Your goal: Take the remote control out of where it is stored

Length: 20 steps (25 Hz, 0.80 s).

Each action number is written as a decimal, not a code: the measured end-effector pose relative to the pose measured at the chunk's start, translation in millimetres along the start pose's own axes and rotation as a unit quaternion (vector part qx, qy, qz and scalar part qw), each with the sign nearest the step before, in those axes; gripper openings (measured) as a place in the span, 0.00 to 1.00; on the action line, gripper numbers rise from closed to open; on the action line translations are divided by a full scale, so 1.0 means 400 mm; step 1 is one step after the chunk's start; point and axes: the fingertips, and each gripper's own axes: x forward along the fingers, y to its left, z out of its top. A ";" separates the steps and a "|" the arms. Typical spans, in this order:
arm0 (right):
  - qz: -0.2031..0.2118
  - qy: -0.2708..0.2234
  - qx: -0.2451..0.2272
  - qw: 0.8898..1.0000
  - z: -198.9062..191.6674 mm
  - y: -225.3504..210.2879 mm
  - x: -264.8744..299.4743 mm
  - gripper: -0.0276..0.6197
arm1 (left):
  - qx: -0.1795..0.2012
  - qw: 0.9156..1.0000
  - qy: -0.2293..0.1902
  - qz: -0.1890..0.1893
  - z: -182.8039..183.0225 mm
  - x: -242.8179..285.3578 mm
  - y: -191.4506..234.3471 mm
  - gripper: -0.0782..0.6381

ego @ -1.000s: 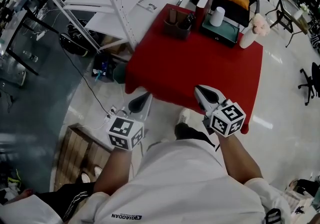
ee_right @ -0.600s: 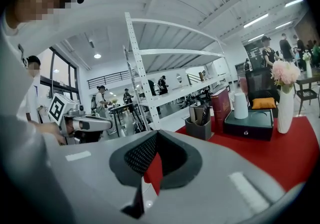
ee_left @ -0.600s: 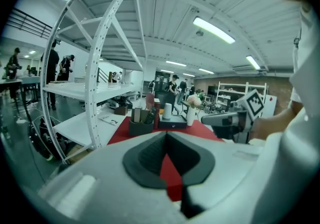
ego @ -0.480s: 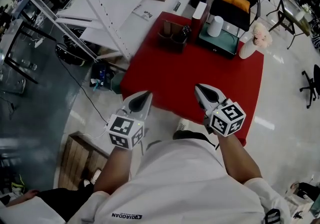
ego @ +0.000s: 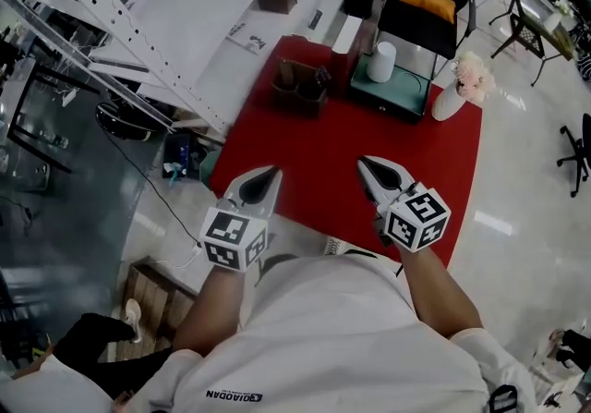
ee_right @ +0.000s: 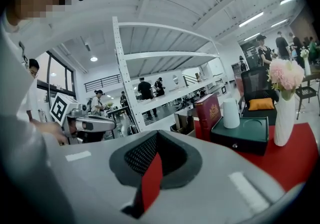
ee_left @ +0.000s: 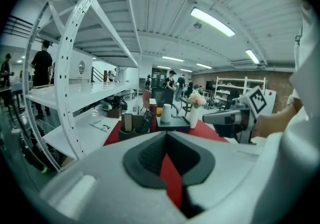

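A dark remote control (ego: 320,79) stands upright in a brown desk holder (ego: 295,88) at the far left of the red table (ego: 406,162). In the left gripper view the remote control (ee_left: 145,121) leans in the holder (ee_left: 129,124) straight ahead. My left gripper (ego: 258,186) hovers at the table's near left edge, shut and holding nothing. My right gripper (ego: 377,175) hangs over the near part of the table, also shut and empty. Both are well short of the holder.
Behind the holder stand a red book (ee_right: 208,113), a green box (ego: 399,91) with a white cup (ego: 380,61) on it, and a vase of pink flowers (ego: 457,90). A white rack (ego: 138,42) rises to the left; a black chair (ego: 429,0) stands beyond the table.
The table and its objects have come nearer and slid under the grippers as the person stepped forward. Both grippers stay shut and keep the same pose.
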 end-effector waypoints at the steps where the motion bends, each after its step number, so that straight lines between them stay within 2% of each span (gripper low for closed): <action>1: 0.002 0.001 0.000 1.000 0.004 -0.010 0.004 0.05 | 0.002 1.000 -0.001 0.001 0.009 0.011 -0.001 0.11; 12: -0.004 -0.007 0.024 1.000 0.023 -0.082 0.071 0.05 | 0.014 1.000 0.024 -0.009 0.031 0.094 0.041 0.11; 20: -0.050 -0.009 0.034 0.998 0.021 -0.106 0.138 0.05 | 0.033 0.997 0.040 -0.060 0.032 0.147 0.116 0.11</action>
